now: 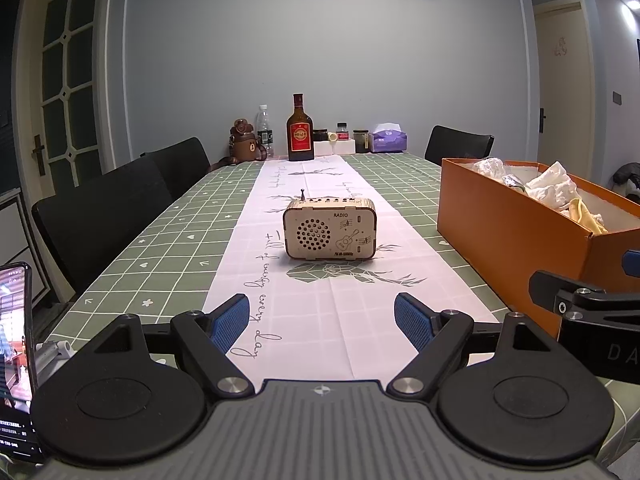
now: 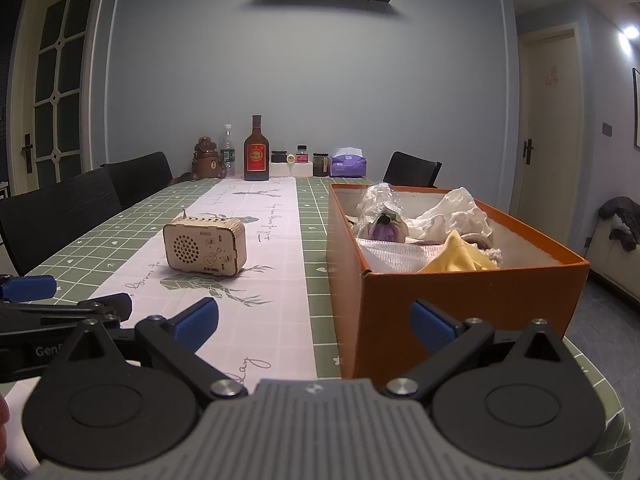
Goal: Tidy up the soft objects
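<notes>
An orange box (image 2: 460, 308) stands on the table's right side and holds several soft things: a yellow cloth (image 2: 456, 256), white crumpled cloths (image 2: 460, 212), a purple flower-like item (image 2: 386, 228) and a white mesh cloth (image 2: 388, 254). The box also shows at the right of the left wrist view (image 1: 516, 236). My left gripper (image 1: 322, 326) is open and empty, low over the white runner, in front of the wooden radio (image 1: 330, 228). My right gripper (image 2: 316, 326) is open and empty, just before the box's near left corner.
The wooden radio (image 2: 205, 248) sits mid-table. A brown bottle (image 1: 299, 130), water bottle (image 1: 264, 128), bear flask (image 1: 244, 142), jars and a purple tissue pack (image 1: 388, 140) line the far edge. Black chairs (image 1: 104, 216) flank the table. A phone (image 1: 14, 360) stands at near left.
</notes>
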Demonstrator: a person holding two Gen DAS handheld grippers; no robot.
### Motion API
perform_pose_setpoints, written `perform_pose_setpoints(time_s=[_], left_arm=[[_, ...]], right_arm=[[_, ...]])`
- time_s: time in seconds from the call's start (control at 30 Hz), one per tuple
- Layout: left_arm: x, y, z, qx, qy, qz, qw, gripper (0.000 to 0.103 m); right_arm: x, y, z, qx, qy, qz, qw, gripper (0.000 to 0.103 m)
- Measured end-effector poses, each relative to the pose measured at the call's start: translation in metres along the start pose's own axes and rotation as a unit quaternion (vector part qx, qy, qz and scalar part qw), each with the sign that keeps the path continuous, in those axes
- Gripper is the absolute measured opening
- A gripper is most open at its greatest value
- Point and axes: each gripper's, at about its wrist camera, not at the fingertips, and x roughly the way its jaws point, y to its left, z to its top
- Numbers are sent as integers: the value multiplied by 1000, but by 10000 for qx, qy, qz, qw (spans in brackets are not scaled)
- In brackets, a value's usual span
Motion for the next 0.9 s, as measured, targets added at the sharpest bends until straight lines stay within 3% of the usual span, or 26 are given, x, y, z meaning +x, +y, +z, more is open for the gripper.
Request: perform_pose_setpoints(time_s=[0.9], left_arm=[[-2,0,1,32,-28,55,10000,96]], right_arm=[[-1,2,-1,-18,25,30,10000,100]])
